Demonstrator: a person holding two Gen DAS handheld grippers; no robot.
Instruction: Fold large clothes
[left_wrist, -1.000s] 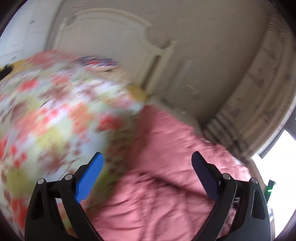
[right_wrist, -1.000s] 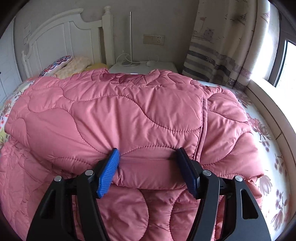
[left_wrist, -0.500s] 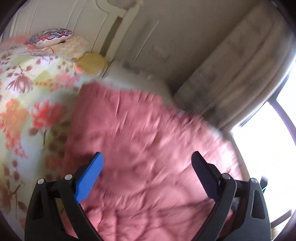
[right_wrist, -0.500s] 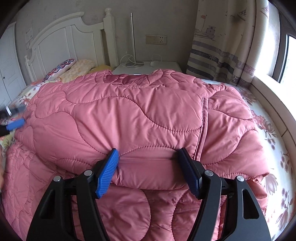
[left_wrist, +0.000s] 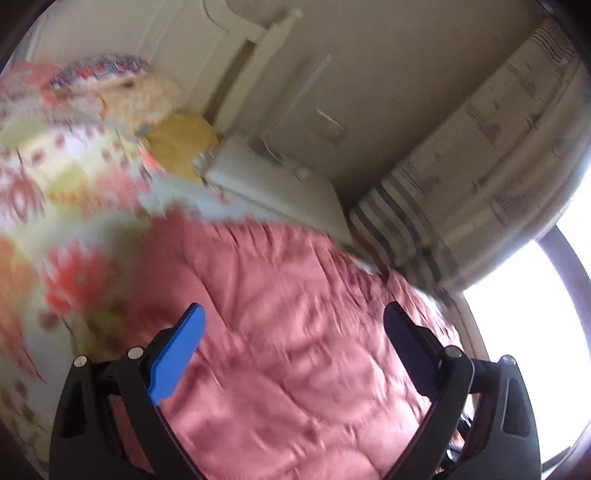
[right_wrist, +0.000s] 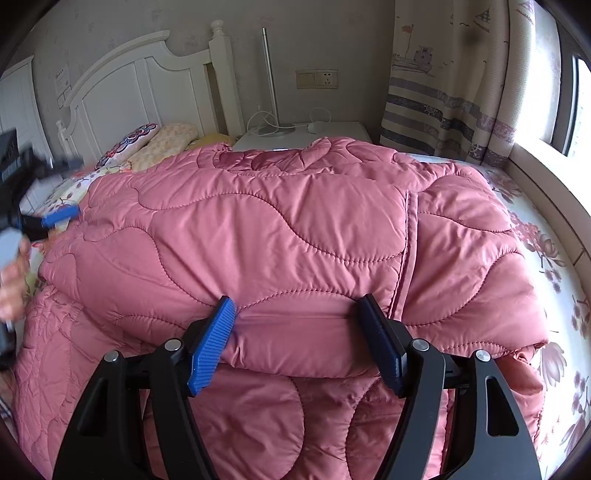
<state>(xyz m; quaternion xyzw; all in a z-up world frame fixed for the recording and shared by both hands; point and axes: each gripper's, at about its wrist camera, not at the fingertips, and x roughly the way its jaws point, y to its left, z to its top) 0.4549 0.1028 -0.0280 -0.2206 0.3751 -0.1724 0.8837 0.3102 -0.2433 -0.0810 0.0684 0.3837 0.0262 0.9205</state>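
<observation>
A large pink quilted coat lies folded over on the bed; it also shows blurred in the left wrist view. My right gripper has its jaws partly apart with a thick folded edge of the coat pinched between them. My left gripper is wide open and empty, held above the coat's left side. It shows in the right wrist view as a blurred blue-tipped tool at the coat's far left edge, held by a hand.
The bed has a floral sheet and pillows by the white headboard. A white nightstand with a lamp pole stands behind. A striped curtain and window ledge lie to the right.
My left gripper has swung fast from the floral sheet over to the coat's left edge, entering the right wrist view. My right gripper has kept its hold and barely moved.
</observation>
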